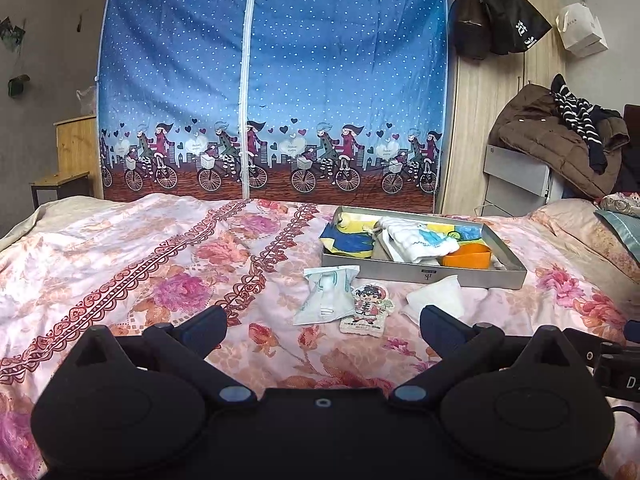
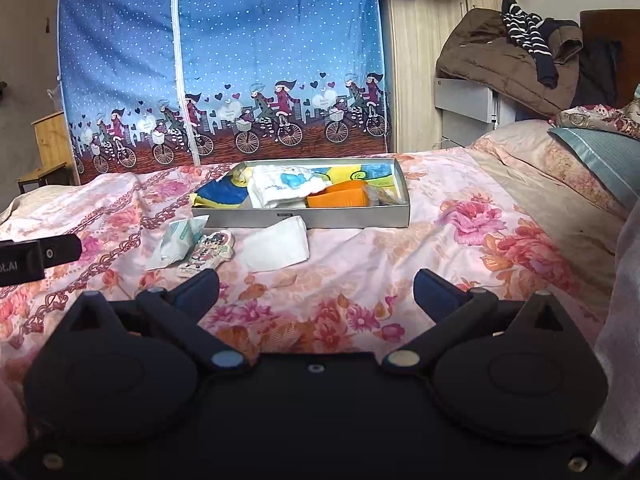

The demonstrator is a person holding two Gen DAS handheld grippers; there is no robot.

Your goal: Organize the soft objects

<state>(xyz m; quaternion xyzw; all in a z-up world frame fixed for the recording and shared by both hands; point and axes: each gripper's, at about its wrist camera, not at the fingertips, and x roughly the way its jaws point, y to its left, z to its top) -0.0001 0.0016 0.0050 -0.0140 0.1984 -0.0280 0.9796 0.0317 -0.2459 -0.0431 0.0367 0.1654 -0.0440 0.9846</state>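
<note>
Grey tray [image 1: 424, 276] sits on the bed, toward its far edge. Inside: blue-and-yellow cloth [image 1: 348, 240] at the left end, a white folded cloth with blue print [image 1: 416, 240] across the middle, an orange bowl [image 1: 466, 256] at the front right. Something small lies in the tray's right end [image 2: 384, 196]; can't tell what.

Outside the tray, just in front of its near wall: a white-teal wrapped packet [image 1: 324, 294], touching a cartoon-figure card [image 1: 368, 308] on its right, then a plain white pouch [image 1: 438, 294] a bit further right, near the tray's front wall.

Bed is covered with a pink floral sheet [image 1: 160, 280]. Behind it, a blue dotted fabric wardrobe [image 1: 272, 80] with cyclist print and a wood-panel cabinet with dark bags [image 1: 496, 20] hanging. Brown coat and striped garment [image 2: 516, 52] heaped on a grey box at the right. Pillows [image 2: 592, 152] at the bed's right end.

Left gripper [image 1: 323, 320]: fingers spread wide, nothing between them, hovering low over the sheet; packet and card lie just beyond the tips, between the two fingers in view.

Right gripper [image 2: 316, 290]: also spread wide and empty, over bare sheet; the white pouch lies just ahead, tray further on.
</note>
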